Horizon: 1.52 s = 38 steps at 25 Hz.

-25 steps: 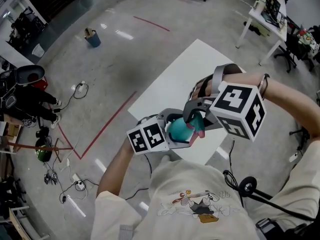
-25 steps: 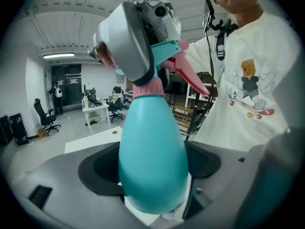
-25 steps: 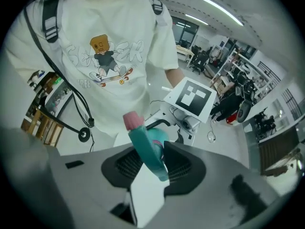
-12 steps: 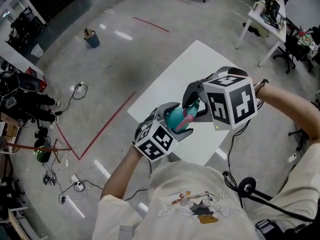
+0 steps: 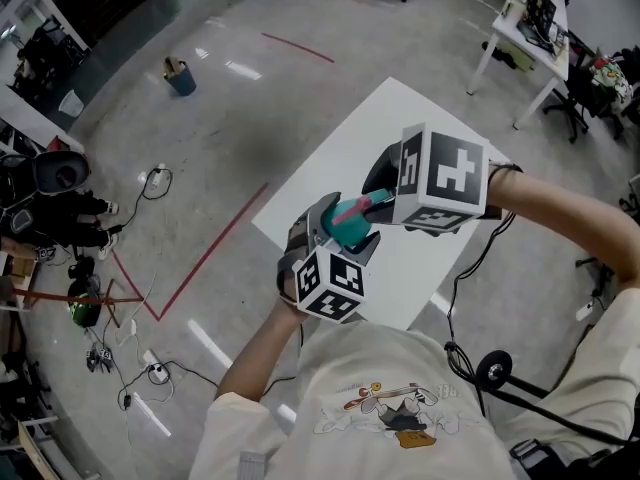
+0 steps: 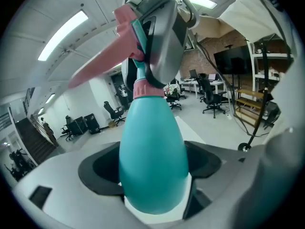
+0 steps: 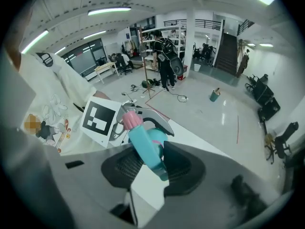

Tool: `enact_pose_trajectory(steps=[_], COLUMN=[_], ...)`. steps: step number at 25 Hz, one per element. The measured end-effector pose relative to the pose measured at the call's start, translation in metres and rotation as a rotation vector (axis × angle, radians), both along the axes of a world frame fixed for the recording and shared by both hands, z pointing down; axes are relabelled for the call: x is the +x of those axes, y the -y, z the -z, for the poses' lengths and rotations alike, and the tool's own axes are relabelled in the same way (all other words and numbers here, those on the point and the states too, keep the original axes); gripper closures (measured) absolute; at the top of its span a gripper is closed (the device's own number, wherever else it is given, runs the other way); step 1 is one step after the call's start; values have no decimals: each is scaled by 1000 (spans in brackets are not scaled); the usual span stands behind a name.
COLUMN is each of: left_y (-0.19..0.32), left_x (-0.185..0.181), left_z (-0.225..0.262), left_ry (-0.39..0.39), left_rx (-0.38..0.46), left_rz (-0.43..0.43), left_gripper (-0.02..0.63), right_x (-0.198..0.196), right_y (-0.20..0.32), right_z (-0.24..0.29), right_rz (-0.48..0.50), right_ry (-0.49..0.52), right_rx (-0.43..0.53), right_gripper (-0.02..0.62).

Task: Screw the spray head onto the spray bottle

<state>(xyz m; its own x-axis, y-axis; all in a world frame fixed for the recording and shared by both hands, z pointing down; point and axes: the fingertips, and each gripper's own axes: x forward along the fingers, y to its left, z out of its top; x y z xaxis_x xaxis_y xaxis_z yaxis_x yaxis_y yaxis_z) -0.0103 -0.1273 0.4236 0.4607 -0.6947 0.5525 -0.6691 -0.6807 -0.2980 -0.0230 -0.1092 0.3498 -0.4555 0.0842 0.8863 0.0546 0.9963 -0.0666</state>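
A teal spray bottle (image 5: 350, 231) (image 6: 152, 151) is held above the white table (image 5: 400, 128), and my left gripper (image 5: 335, 243) (image 6: 155, 175) is shut on its rounded body. The spray head (image 5: 366, 207) (image 6: 138, 37), teal with a pink trigger and pink collar, sits on the bottle's neck. My right gripper (image 5: 378, 206) (image 7: 155, 168) is shut on the spray head (image 7: 143, 144), reaching in from the right. In the right gripper view the bottle (image 7: 157, 138) shows behind the head, with the left gripper's marker cube (image 7: 100, 118) beyond it.
A blue bucket (image 5: 182, 76) stands on the floor at upper left, near red tape lines (image 5: 215, 248). Cables and gear (image 5: 60, 198) lie at the left. A white desk (image 5: 530, 28) and office chairs are at upper right. A person (image 7: 167, 61) stands in the distance.
Both grippers have turned about the bottle: the left cube swung down and to the right, the right cube rolled over and moved left. Bottle and spray head shifted slightly up the view.
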Motion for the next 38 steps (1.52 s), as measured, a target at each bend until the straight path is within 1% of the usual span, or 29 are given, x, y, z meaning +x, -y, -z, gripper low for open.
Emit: enact_pose_trajectory(steps=[2, 6, 8, 10, 12, 14, 16, 19, 21, 23, 24, 25, 27, 28, 29, 30, 32, 34, 38], left_y=[0, -3, -2, -4, -9, -13, -16, -27, -39, -49, -51, -51, -48, -47, -46, -47, -50, -53, -51], left_x=[0, 0, 1, 5, 11, 14, 11, 1, 3, 10, 12, 12, 8, 6, 5, 5, 4, 1, -5], left_z=[-1, -3, -3, -8, -17, -24, -32, -51, -67, -78, -80, -80, -76, -74, -73, -73, -75, -77, -78], left_ry=[11, 7, -11, -31, -78, -127, -133, -125, -129, -131, -128, -128, -156, -182, -206, -224, -236, -230, -229], left_rx=[10, 4, 5, -6, -46, -78, -95, -139, -201, -247, -248, -239, -228, -233, -245, -261, -291, -305, -311], left_rz=[16, 3, -17, -61, -100, -99, -77, -41, -61, -97, -97, -81, -20, 9, 30, 39, 40, 39, 46], left_gripper=[207, 207, 207, 206, 206, 206, 206, 207, 207, 214, 265, 331, 490, 543, 578, 598, 598, 598, 598], right_x=[1, -1, -3, 0, 8, 16, 23, 36, 46, 56, 59, 62, 69, 71, 73, 74, 71, 68, 63], right_y=[-1, -5, -4, -5, -6, -6, -2, 8, 18, 26, 29, 32, 38, 42, 47, 51, 56, 59, 59], right_z=[2, 3, 2, -3, -15, -28, -41, -73, -101, -135, -154, -172, -208, -224, -238, -250, -268, -280, -296], right_rz=[-12, 16, 20, 29, 50, 58, 55, 46, 45, 37, 28, 18, 13, 16, 15, 7, -29, -57, -48], right_ry=[-8, -7, -5, -28, -71, -103, -128, -200, -252, -301, -322, -344, -395, -419, -435, -440, -424, -413, -426], right_rx=[5, 31, 38, 50, 74, 90, 109, 159, 189, 194, 187, 182, 200, 219, 232, 231, 198, 166, 143], right_gripper=[468, 468, 468, 468, 468, 469, 468, 468, 469, 468, 468, 468, 468, 468, 468, 468, 468, 468, 468])
